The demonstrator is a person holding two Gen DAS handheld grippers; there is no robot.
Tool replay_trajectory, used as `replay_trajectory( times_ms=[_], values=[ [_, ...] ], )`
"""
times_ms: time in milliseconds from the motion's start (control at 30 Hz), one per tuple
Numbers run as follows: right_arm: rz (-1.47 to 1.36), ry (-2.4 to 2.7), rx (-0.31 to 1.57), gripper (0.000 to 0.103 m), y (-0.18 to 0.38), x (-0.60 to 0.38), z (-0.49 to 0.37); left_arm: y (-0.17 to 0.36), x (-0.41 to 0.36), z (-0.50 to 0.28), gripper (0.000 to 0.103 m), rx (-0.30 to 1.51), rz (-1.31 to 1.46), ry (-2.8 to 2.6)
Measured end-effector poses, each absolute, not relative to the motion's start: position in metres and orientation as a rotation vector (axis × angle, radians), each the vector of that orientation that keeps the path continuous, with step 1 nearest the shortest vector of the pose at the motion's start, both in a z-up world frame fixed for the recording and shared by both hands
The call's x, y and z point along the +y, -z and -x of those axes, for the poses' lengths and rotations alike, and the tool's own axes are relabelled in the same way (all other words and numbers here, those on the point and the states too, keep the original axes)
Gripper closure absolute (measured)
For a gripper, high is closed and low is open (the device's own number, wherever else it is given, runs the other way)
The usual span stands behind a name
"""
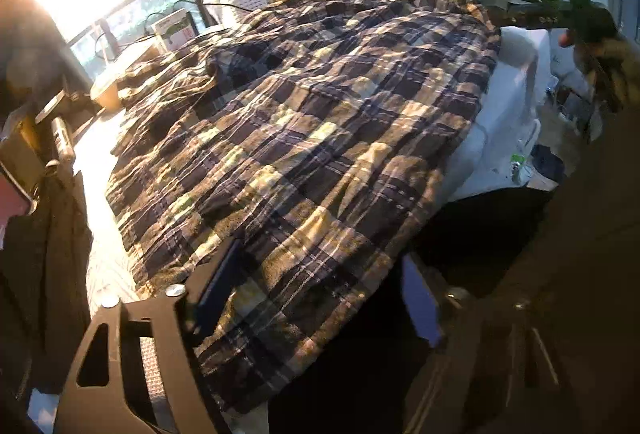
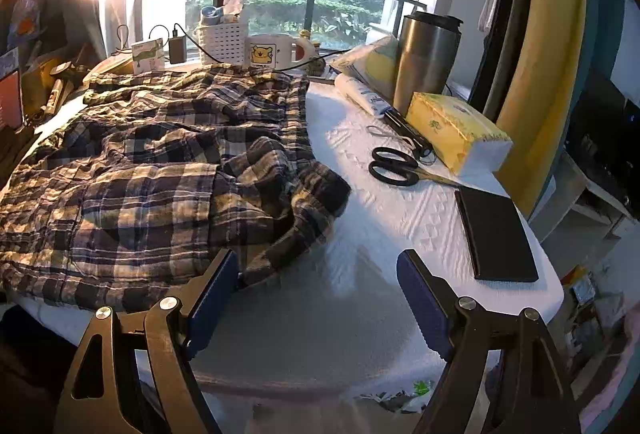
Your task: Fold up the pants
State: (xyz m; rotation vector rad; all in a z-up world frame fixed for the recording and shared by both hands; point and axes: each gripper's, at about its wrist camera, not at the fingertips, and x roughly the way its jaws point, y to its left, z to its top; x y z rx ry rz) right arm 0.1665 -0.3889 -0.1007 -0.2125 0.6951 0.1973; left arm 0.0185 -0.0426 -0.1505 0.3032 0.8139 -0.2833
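Note:
Plaid pants [image 1: 304,138] lie spread over the white-covered table [image 2: 380,210], and one end hangs over the near edge in the left wrist view. My left gripper [image 1: 320,290] is open low over that hanging end. Its left pad [image 1: 218,282] rests against the cloth, and its right pad [image 1: 420,298] stands clear of it over dark space. In the right wrist view the pants [image 2: 160,174] fill the table's left half, bunched at the near right corner. My right gripper [image 2: 320,278] stands open over bare tablecloth, with its left fingertip [image 2: 224,274] at the edge of that bunched corner.
To the right of the pants lie black scissors [image 2: 394,166], a yellow tissue box [image 2: 456,130] and a flat black case [image 2: 496,234]. Further back stand a steel tumbler [image 2: 428,58], a bear mug [image 2: 266,52] and a white basket [image 2: 224,42] by the window. The table's front edge is near.

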Motion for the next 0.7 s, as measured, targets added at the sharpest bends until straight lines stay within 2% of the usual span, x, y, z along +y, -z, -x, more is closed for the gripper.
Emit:
replay_trajectory(
  times_ms=[67, 200, 233, 267, 700],
  values=[
    [0.212, -0.192, 0.694, 0.02, 0.101, -0.392, -0.167, 0.145, -0.041, -0.013, 0.058, 0.807, -0.303, 0.341],
    [0.221, -0.18, 0.69, 0.02, 0.101, -0.399, -0.172, 0.138, -0.026, -0.013, 0.078, 0.825, -0.209, 0.385],
    [0.226, -0.181, 0.685, 0.02, 0.101, -0.4, -0.173, 0.137, -0.019, -0.016, 0.09, 0.833, -0.17, 0.381],
    [0.236, -0.181, 0.682, 0.02, 0.101, -0.4, -0.174, 0.136, -0.015, -0.017, 0.098, 0.837, -0.15, 0.373],
    [0.519, -0.183, 0.661, 0.02, 0.117, -0.393, -0.17, 0.123, 0.016, -0.033, 0.101, 0.8, 0.01, 0.287]
  ],
)
